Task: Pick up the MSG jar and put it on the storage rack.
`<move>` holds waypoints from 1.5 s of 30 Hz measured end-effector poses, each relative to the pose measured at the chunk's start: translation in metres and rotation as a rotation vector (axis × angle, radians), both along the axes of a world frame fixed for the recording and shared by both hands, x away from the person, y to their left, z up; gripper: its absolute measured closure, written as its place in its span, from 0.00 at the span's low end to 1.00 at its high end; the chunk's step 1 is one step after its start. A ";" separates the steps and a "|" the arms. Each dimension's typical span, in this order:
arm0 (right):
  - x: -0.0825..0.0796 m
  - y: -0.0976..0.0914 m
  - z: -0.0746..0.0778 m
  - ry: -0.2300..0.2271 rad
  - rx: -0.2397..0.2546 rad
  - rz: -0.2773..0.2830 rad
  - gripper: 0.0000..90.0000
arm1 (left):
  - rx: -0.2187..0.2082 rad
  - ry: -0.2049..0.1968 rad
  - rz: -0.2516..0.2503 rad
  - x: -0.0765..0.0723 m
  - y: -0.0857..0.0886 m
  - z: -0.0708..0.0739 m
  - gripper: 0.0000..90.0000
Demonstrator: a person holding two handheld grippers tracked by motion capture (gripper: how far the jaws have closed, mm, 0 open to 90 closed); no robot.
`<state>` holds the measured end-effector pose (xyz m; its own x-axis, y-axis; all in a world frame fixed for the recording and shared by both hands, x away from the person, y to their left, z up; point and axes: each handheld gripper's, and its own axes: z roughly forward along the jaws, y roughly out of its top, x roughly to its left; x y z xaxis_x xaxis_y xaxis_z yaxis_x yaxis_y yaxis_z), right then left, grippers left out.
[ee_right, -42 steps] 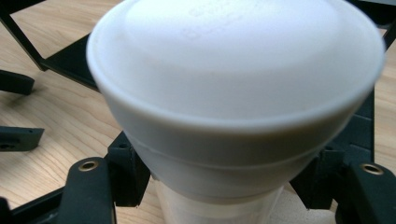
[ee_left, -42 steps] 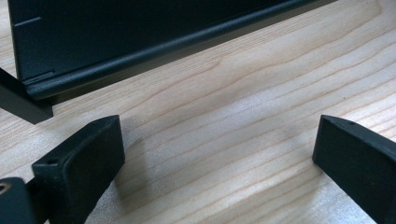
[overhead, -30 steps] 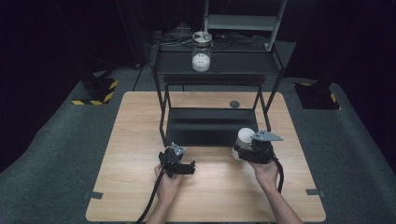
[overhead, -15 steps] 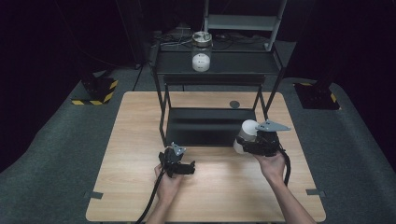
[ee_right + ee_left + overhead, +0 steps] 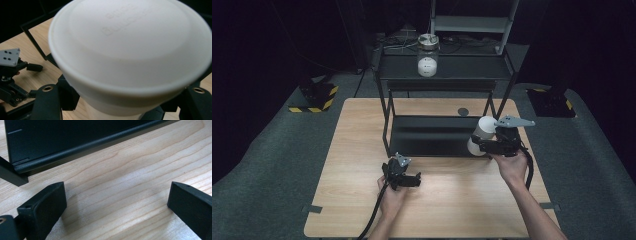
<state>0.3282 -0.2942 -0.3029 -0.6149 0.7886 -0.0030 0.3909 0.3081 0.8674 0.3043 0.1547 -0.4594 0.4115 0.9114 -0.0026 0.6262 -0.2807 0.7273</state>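
Observation:
A white lidded tub (image 5: 482, 131) hangs above the table by the front right corner of the black rack's lower shelf (image 5: 432, 136), with my right gripper (image 5: 478, 145) shut on it. In the right gripper view the tub's lid (image 5: 130, 47) looms close, a black finger (image 5: 48, 101) pressing each side of its body. My left gripper (image 5: 413, 179) rests on the wooden table in front of the rack, held by a hand. Its jaws stand wide open (image 5: 117, 202) with only bare wood between them.
The black metal rack (image 5: 386, 107) stands at the table's far middle. A glass jar (image 5: 428, 56) with white contents sits on its upper shelf. A small dark disc (image 5: 463, 111) lies on the table behind the lower shelf. Yellow-black marked blocks (image 5: 314, 97) lie on the floor.
My right gripper has risen with the white tub, lifting it off the table and a little to the right. The left gripper has stayed put.

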 end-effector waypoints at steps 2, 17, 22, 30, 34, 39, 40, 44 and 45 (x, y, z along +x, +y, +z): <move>0.001 -0.001 0.007 -0.005 -0.002 0.002 0.36 | 0.000 0.000 0.000 0.000 0.000 0.000 0.02; 0.014 -0.004 0.070 -0.019 -0.006 0.046 0.36 | -0.003 -0.001 0.002 0.000 0.000 0.000 0.02; 0.015 -0.003 0.087 -0.027 -0.006 0.063 0.36 | -0.001 -0.002 0.001 0.000 0.000 0.000 0.02; 0.022 -0.001 0.124 -0.014 -0.030 0.102 0.36 | -0.002 -0.002 0.001 0.000 0.000 0.000 0.02; 0.029 -0.004 0.136 -0.009 -0.012 0.128 0.36 | -0.003 -0.002 0.001 0.000 0.000 0.000 0.02; 0.034 -0.004 0.148 -0.012 -0.016 0.142 0.36 | -0.002 0.000 0.000 0.000 0.000 0.000 0.02; 0.036 -0.003 0.153 -0.010 -0.023 0.144 0.36 | -0.003 0.000 0.000 0.000 0.000 0.000 0.02; 0.042 0.001 0.169 -0.018 -0.032 0.146 0.36 | -0.002 0.000 0.000 0.000 0.000 0.000 0.02; 0.043 0.001 0.171 -0.019 -0.031 0.144 0.36 | -0.002 0.000 0.000 0.000 0.000 0.000 0.02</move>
